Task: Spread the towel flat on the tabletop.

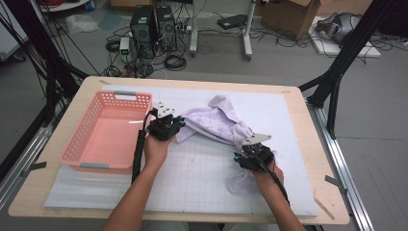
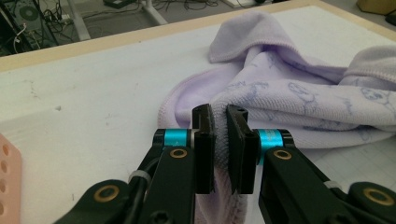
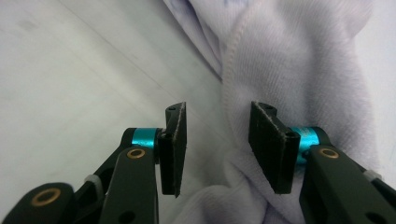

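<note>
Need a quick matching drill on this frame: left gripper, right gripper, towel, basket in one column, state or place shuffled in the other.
Things:
1. left gripper
2. right gripper
3. lilac towel
4. pink basket

States or places:
A. crumpled on the white mat, between the two hands
B. jaws apart, cloth lying between them
C. at the table's left side, nothing in it
D. jaws pinched on a fold of cloth

Pairs: 1-D, 2-B, 3-A, 4-C
</note>
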`<act>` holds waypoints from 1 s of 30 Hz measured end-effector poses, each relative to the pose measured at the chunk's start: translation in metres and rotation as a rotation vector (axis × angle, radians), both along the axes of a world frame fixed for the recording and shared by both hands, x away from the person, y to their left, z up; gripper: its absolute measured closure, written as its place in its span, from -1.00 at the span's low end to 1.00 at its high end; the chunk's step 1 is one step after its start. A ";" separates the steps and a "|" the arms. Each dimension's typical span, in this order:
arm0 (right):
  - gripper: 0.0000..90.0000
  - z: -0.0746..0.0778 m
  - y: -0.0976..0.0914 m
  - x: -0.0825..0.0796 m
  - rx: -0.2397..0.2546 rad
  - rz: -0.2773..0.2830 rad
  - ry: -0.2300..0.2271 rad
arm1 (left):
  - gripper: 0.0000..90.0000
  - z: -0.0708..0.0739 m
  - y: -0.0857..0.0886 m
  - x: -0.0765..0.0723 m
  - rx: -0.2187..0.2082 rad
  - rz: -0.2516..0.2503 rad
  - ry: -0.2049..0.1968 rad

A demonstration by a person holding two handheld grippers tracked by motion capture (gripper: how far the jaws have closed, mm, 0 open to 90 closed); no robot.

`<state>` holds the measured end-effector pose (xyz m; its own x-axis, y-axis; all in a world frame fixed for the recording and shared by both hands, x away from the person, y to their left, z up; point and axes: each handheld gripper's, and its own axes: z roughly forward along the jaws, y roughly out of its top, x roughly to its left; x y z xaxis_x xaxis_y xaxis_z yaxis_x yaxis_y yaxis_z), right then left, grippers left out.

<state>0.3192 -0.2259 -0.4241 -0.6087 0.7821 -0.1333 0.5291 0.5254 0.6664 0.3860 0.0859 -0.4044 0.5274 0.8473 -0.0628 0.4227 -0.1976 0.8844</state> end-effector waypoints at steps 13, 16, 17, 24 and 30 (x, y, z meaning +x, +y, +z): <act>1.00 0.013 -0.038 0.007 0.095 0.048 -0.050 | 0.79 -0.015 -0.017 0.007 -0.021 -0.021 0.032; 1.00 0.021 -0.054 0.009 0.118 0.000 -0.080 | 0.79 -0.017 -0.017 0.009 -0.030 -0.015 0.034; 1.00 0.028 -0.071 0.013 0.151 -0.051 -0.091 | 0.78 -0.019 -0.018 0.010 -0.034 -0.018 0.037; 0.38 0.026 -0.055 0.003 0.186 0.044 -0.067 | 0.73 -0.024 -0.022 0.011 -0.032 -0.068 0.041; 0.70 0.001 -0.024 -0.002 -0.001 0.105 -0.051 | 0.49 -0.033 -0.025 0.006 0.009 -0.103 0.058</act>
<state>0.3174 -0.2500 -0.4235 -0.6794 0.7144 -0.1673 0.4364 0.5768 0.6905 0.3918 0.0609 -0.4377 0.6076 0.7893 -0.0884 0.4502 -0.2507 0.8570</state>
